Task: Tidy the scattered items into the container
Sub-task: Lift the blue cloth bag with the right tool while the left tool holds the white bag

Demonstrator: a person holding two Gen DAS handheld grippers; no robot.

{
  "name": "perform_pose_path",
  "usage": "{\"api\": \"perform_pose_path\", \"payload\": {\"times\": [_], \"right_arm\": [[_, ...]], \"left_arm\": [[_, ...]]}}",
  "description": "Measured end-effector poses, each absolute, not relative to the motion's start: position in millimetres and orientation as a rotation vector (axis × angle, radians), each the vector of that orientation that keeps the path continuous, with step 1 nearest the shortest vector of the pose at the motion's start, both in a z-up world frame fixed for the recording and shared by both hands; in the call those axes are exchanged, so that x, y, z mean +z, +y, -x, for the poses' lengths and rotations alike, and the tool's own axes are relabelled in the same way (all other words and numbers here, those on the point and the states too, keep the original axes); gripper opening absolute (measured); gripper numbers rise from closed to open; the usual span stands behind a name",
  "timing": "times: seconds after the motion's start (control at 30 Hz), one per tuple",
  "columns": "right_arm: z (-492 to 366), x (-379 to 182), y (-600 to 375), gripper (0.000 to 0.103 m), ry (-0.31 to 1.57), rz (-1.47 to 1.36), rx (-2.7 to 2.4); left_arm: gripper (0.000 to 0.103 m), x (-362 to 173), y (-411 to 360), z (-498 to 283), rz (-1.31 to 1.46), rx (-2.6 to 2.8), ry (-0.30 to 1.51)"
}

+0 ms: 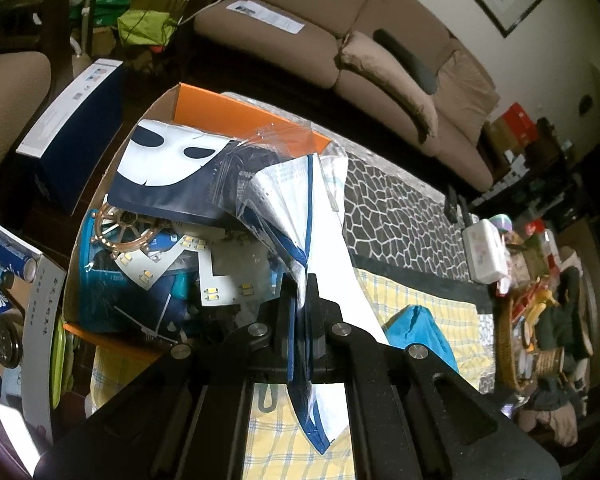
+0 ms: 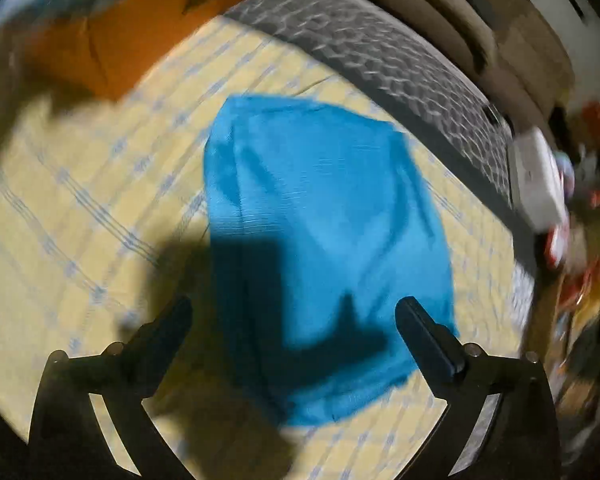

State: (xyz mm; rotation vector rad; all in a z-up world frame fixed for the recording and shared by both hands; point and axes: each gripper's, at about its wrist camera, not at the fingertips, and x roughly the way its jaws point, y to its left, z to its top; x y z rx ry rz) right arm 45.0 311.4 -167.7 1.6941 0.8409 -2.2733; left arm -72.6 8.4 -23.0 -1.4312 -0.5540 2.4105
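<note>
Both tilt down: left claw (image 1: 303, 300) clamps packet (image 1: 296, 208), right claw (image 2: 294, 316) spread

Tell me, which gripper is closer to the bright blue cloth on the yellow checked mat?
Right. The right gripper hovers open directly over the blue cloth. The left gripper, shut on a plastic packet, is beside it near the orange box.

The cloth (image 2: 320, 216) lies on the table mat (image 2: 80, 208), the box (image 1: 236, 108) behind it.

Right-wrist view motion-blurred, orange box (image 2: 132, 36) cut off.
</note>
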Motion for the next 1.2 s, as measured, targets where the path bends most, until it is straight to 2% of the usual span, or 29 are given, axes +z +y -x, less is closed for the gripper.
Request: {"api": "perform_pose_path", "payload": {"times": [0.1, 0.2, 0.43, 0.47, 0.53, 0.63, 0.7, 0.73, 0.83, 0.93, 1.1, 1.2], "right_arm": [[-30.0, -179.5, 319.5, 0.102, 0.722, -1.712, -2.26], [-13.9, -194.1, 326.6, 0.102, 0.749, -1.754, -2.244], [-4.7, -189.8, 344.6, 0.102, 0.529, -1.759, -2.25], [-4.0, -189.6, 351.2, 0.102, 0.451, -1.771, -2.251], [-4.0, -191.8, 360.2, 0.099, 0.332, -1.787, -2.255], [-6.7, -185.5, 359.2, 0.095, 0.328, -1.772, -2.272], [-4.3, -179.1, 353.8, 0.086, 0.334, -1.781, -2.253], [-3.8, -175.2, 349.9, 0.076, 0.357, -1.78, -2.25], [-1.6, -165.2, 339.4, 0.022, 0.344, -1.788, -2.221], [0.8, -160.9, 331.5, 0.016, 0.383, -1.804, -2.253], [-7.3, -135.4, 345.3, 0.01, 0.167, -1.698, -2.394], [-9.1, -108.9, 353.3, 0.01, 0.082, -1.622, -2.45]], "left_arm": [[0.003, -19.6, 8.0, 71.3, 1.42, 2.422, -0.542], [0.003, -17.3, 8.8, 70.8, 1.41, 2.421, -0.535], [0.003, -19.5, 12.1, 69.1, 1.422, 2.412, -0.509], [0.003, -20.0, 12.2, 68.8, 1.424, 2.415, -0.505], [0.003, -20.4, 12.4, 68.6, 1.428, 2.415, -0.498], [0.003, -18.6, 12.6, 67.9, 1.409, 2.417, -0.497], [0.003, -17.3, 13.3, 67.5, 1.394, 2.432, -0.477], [0.003, -18.3, 13.7, 67.6, 1.395, 2.437, -0.465], [0.003, -21.6, 11.3, 69.2, 1.413, 2.417, -0.483], [0.003, -18.3, 6.7, 70.4, 1.403, 2.409, -0.488], [0.003, -9.7, -9.7, 71.2, 1.383, 2.463, -0.452], [0.003, -10.1, -17.8, 73.0, 1.377, 2.419, -0.514]]}}
